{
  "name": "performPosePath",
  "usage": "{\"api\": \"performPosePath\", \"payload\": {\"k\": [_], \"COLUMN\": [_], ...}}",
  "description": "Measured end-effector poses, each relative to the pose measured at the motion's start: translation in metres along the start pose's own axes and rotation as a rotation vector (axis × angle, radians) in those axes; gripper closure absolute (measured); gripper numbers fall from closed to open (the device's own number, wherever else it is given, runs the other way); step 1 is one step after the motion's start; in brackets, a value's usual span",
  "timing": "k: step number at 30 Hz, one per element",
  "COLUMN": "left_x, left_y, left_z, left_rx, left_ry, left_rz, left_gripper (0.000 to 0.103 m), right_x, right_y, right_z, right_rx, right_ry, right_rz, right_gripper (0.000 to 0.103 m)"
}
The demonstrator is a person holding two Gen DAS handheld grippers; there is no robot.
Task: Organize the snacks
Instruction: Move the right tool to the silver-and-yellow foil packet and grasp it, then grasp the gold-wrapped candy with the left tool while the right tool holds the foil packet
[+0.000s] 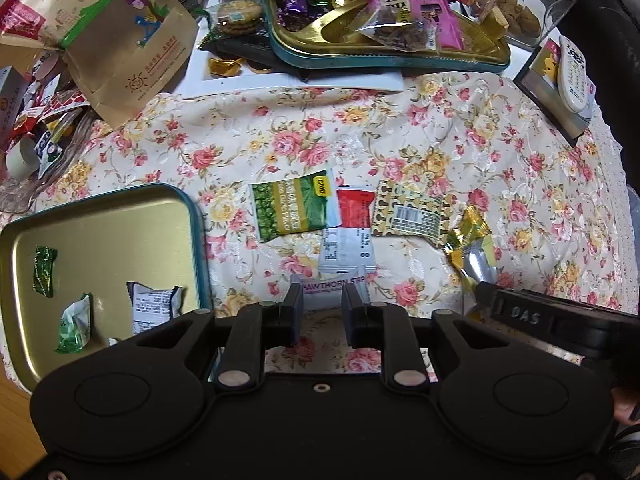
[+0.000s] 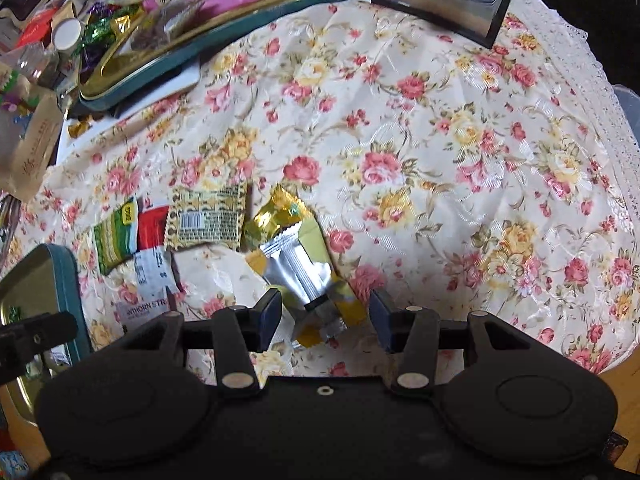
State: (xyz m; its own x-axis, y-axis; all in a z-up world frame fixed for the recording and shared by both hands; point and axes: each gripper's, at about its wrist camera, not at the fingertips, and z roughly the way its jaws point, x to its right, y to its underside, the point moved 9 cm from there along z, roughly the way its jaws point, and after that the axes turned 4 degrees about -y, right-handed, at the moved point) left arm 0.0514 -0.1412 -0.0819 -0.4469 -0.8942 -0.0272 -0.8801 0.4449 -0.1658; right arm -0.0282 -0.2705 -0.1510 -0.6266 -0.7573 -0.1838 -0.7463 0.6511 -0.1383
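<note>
Floral tablecloth (image 2: pixel 420 128) carries four loose snack packets. Right gripper (image 2: pixel 325 314) hangs half open astride the gold-and-silver wrapper (image 2: pixel 298 268), gripping nothing. Left gripper (image 1: pixel 322 306), narrowly parted and empty, straddles the hawthorn strip packet (image 1: pixel 346 248). Recommendation: centre each wrapper between the pads before closing.

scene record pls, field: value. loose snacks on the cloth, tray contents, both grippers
surface: floral tablecloth
loose snacks: green pea packet, red-and-white hawthorn strip packet, yellow patterned packet, gold-and-silver wrapper
near tray: three small wrapped snacks inside
far tray: piled with candies and packets
left gripper: open, over the hawthorn packet's near end, pads not on it
right gripper: open, jaws either side of the gold-and-silver wrapper, not pressing it
</note>
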Motion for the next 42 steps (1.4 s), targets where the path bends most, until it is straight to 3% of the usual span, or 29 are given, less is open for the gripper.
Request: {"api": "performPosePath", "payload": {"k": [7, 21, 25, 27, 36, 42], "left_x": [0.013, 0.014, 0.014, 0.015, 0.017, 0.021], "left_y": [-0.001, -0.004, -0.004, -0.004, -0.011, -0.020], "left_z": [0.000, -0.004, -0.002, -0.001, 0.006, 0.010], "left_rx": [-0.003, 0.004, 0.003, 0.001, 0.004, 0.017], "left_ry": [0.009, 0.021, 0.019, 0.015, -0.010, -0.016], "left_rz": [0.018, 0.008, 0.009, 0.013, 0.007, 0.002], "left_gripper": [0.073, 0.073, 0.073, 0.073, 0.073, 0.073], "right_x": [-0.016, -0.017, -0.022, -0.023, -0.007, -0.004], "right_y": [0.006, -0.001, 0.002, 0.004, -0.005, -0.013], "right_z": [0.009, 0.031, 0.029, 0.029, 0.006, -0.019], "right_rx": [-0.022, 0.057, 0.080, 0.083, 0.106, 0.138], "right_ry": [-0.025, 0.101, 0.107, 0.111, 0.084, 0.021], "right_rz": [-0.059, -0.194, -0.268, -0.289, -0.220, -0.156], "right_gripper": [0.052, 0.050, 0.062, 0.063, 0.064, 0.064]}}
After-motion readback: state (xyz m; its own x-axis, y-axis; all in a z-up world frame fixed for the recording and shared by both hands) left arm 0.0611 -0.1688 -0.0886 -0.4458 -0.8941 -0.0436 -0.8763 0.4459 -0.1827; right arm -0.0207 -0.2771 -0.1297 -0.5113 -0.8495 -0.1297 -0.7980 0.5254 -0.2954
